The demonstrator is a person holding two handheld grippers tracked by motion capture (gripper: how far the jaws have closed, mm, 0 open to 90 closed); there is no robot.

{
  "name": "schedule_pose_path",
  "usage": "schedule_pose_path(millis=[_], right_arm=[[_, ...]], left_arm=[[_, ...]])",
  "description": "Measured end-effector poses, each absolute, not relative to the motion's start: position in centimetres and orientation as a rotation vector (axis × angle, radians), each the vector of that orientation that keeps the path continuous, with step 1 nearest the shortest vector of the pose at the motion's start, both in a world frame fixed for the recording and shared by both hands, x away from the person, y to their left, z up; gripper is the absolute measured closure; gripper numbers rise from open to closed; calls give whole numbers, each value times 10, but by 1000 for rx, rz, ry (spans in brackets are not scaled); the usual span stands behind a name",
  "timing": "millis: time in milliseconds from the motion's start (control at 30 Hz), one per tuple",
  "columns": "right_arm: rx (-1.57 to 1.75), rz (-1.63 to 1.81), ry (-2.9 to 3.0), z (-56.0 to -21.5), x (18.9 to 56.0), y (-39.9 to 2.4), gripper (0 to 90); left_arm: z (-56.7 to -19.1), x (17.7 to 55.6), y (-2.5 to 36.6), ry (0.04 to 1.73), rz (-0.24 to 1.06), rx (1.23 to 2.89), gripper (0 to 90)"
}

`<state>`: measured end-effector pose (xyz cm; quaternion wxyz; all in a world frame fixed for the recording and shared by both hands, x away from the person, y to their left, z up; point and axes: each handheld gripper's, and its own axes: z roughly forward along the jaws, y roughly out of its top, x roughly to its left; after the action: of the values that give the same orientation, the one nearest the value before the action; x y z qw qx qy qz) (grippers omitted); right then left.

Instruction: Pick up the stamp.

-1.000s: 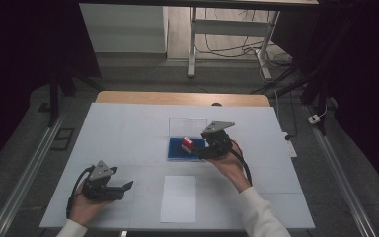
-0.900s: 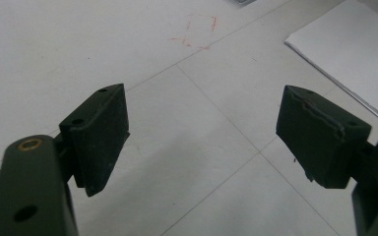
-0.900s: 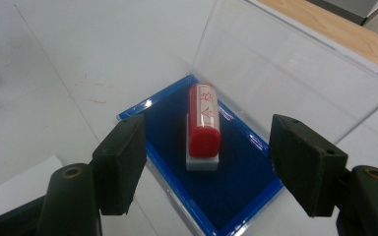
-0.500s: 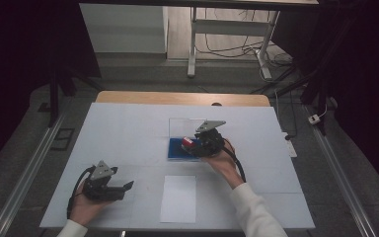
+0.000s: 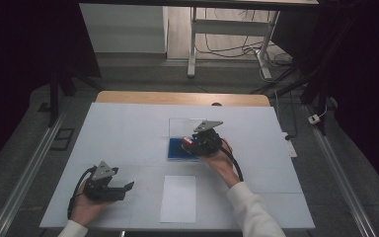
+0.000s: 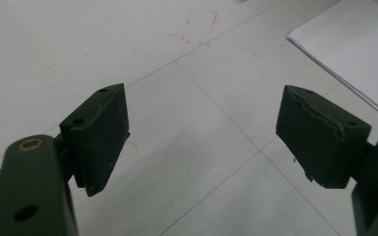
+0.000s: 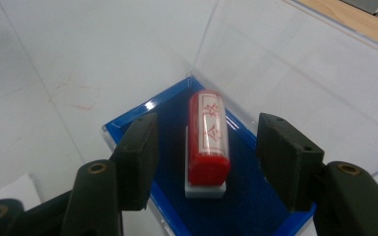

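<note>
the red cylindrical stamp [image 7: 207, 137] lies on its white holder inside the blue-lined clear plastic case [image 7: 142, 110] with its lid raised, at the middle of the white worktop [image 5: 128, 128]. the right hand-held gripper [image 7: 204, 160] reaches in from the near side; its 2 jaws have just been closing, flank the stamp, and do not touch it. the left hand-held gripper [image 5: 123, 188] rests spread wide near the white sheet of paper [image 5: 178, 197].
</note>
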<state>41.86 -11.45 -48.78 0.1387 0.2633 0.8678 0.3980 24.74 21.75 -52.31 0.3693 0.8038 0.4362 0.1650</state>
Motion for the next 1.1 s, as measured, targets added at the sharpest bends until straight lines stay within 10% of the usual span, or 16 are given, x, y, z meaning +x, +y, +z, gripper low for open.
schedule_pose_path(millis=[633, 1100], right_arm=[[762, 1145, 2497, -496, 422, -106, 688], [717, 1129, 2496, -495, 419, -105, 697]], left_arm=[[-524, 248, 220, 1130, 428, 2063, 207], [-524, 247, 223, 1132, 428, 2056, 208]])
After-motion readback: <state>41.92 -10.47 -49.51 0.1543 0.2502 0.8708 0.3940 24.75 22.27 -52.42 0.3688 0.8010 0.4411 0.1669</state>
